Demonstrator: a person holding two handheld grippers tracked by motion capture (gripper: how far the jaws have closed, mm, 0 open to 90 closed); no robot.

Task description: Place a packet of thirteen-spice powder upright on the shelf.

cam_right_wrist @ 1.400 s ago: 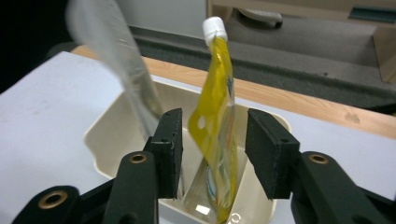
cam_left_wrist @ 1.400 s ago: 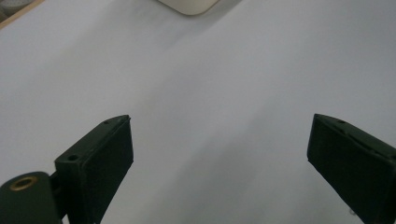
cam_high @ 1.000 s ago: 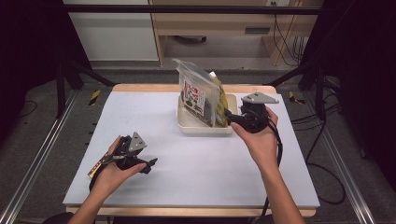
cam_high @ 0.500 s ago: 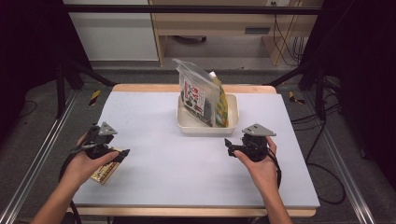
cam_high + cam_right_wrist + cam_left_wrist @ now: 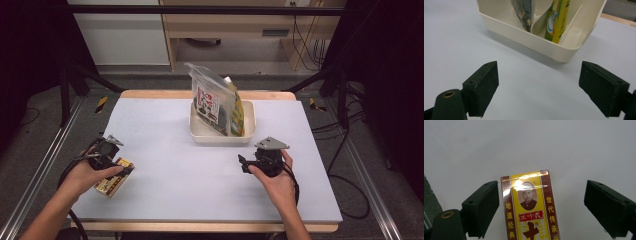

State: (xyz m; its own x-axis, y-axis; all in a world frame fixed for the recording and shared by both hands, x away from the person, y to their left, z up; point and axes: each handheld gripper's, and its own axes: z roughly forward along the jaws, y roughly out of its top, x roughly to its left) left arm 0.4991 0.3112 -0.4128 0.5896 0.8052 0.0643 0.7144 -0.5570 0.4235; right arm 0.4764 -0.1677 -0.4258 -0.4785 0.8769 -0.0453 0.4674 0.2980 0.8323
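- Now the left gripper sits over the yellow-and-red packet at the tabletop's 8 o'clock edge, having travelled there from nearer the middle a second ago. Its jaws have just been closing a little, yet they stand wide, one on each side of the packet, neither pad pressing on it.
- Across the tabletop, the right gripper has dropped from the cream bin to a spot low at about 4 o'clock, jaws spread wide with nothing between them.
- That suggests the bin work is done for the moment, and the packet is next to be picked up.
- The packet lies flat. In the left gripper view its long axis runs straight away from the camera, in line with the jaws, its top end farthest off.
- In the high view that axis slants from 7 o'clock toward 1 o'clock.
- Farther out, the bin holds a clear pouch and a yellow-green packet, both upright.
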